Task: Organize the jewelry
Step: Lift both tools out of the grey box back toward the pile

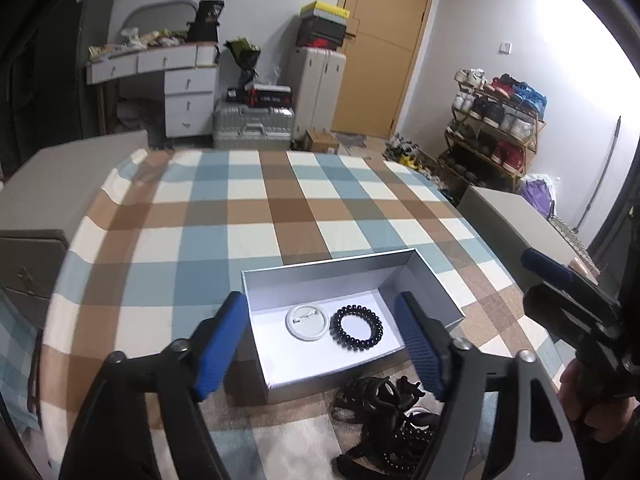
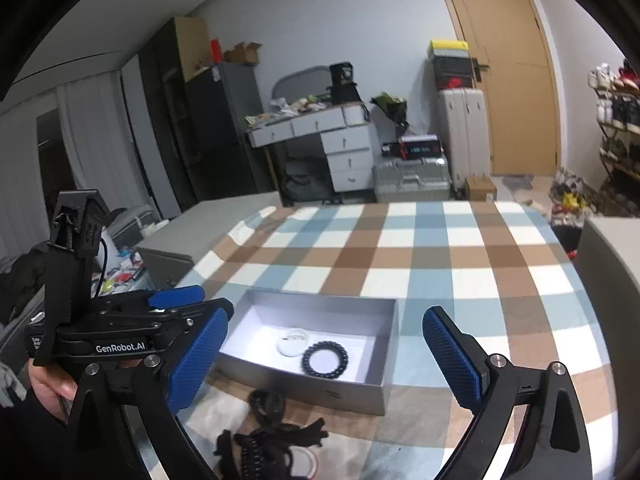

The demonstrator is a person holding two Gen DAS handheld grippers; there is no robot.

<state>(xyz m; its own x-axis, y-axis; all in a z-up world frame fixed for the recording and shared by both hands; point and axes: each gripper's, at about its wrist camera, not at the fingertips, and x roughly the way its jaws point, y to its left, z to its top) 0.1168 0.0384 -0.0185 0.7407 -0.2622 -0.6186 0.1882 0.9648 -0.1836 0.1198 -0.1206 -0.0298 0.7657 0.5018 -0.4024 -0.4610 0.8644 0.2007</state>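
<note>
The checked cloth (image 1: pixel 280 216) spreads ahead of both my claws. The box (image 1: pixel 436 280) sits just ahead of my left claw (image 1: pixel 324 344), open-topped to take pieces; a badge (image 1: pixel 307 322) and coil band (image 1: pixel 356 327) already lie inside, side by side. The pile (image 2: pixel 268 436) of dark pieces waits beneath my right claw (image 2: pixel 324 360). Both claws hover wide, holding nothing, angled down.

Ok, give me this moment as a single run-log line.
left tool: open, empty | right tool: open, empty | box: white badge, black coil tie inside | black pile: outside box, unsorted
</note>
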